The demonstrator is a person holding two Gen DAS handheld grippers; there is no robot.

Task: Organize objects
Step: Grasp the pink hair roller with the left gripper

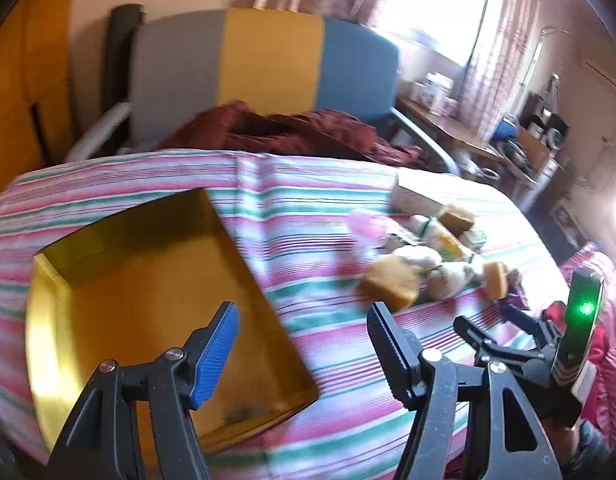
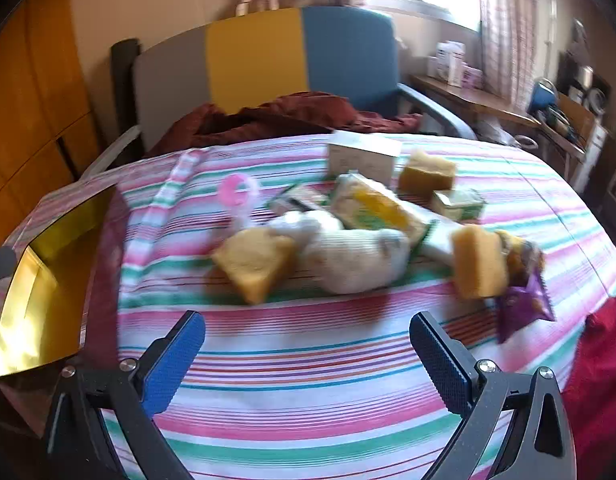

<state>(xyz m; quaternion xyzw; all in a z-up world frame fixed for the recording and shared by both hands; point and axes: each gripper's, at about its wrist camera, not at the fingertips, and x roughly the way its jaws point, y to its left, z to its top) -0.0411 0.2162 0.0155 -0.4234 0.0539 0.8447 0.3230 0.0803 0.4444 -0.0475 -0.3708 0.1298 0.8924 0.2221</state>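
Note:
A gold box lies open on the striped cloth, also at the left edge of the right wrist view. A pile of objects sits to its right: yellow sponges, a white sock, a pink ring, a white carton, a yellow-green packet, a purple wrapper. My left gripper is open above the box's right edge. My right gripper is open and empty in front of the pile; it also shows in the left wrist view.
A striped cloth covers the surface. A chair with a dark red cloth stands behind it. A cluttered desk is at the right by the window. A red fabric lies at the right edge.

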